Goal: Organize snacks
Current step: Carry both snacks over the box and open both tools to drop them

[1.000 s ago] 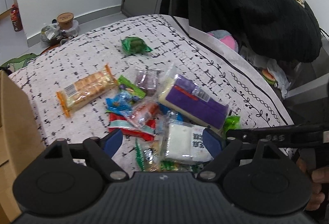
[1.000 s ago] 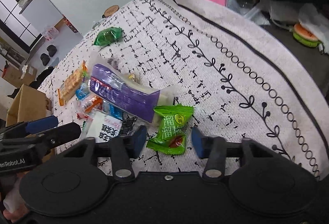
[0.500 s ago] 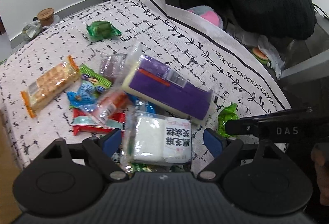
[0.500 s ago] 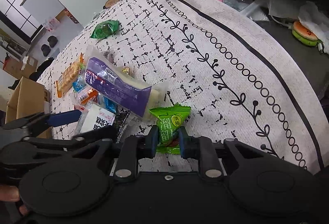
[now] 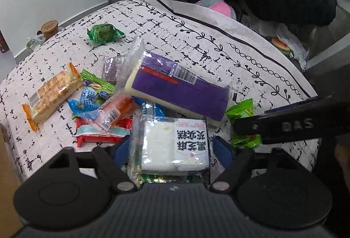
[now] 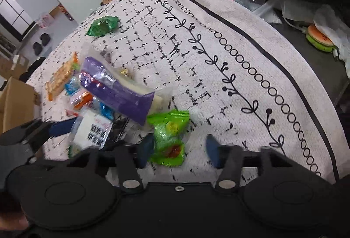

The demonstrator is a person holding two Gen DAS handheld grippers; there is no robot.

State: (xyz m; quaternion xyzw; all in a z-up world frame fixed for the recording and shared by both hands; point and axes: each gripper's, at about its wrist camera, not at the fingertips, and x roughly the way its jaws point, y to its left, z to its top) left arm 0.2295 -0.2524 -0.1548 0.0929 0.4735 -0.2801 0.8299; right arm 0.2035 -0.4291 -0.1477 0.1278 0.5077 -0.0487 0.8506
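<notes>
The bench (image 5: 218,45) wears a patterned cloth. A big purple pack (image 5: 181,93) lies on the snack pile. The left tool (image 5: 172,148) is closing around the white pack (image 5: 175,146). The right tool (image 6: 178,150) is opening, the green candy bag (image 6: 169,135) loose between.

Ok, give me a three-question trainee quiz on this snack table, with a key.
1. True or false: the white rice-cake pack sits between the fingers of the left gripper.
2. Which snack lies between the fingers of the right gripper? A) orange cracker pack B) bright green candy pouch C) long purple package
3. Fill in: the dark green wrapped snack lies ____ from the pile, on the patterned tablecloth.

Key: 1 true; 2 B, with the jaws opening and the right pad clear of it; 3 apart.
</notes>
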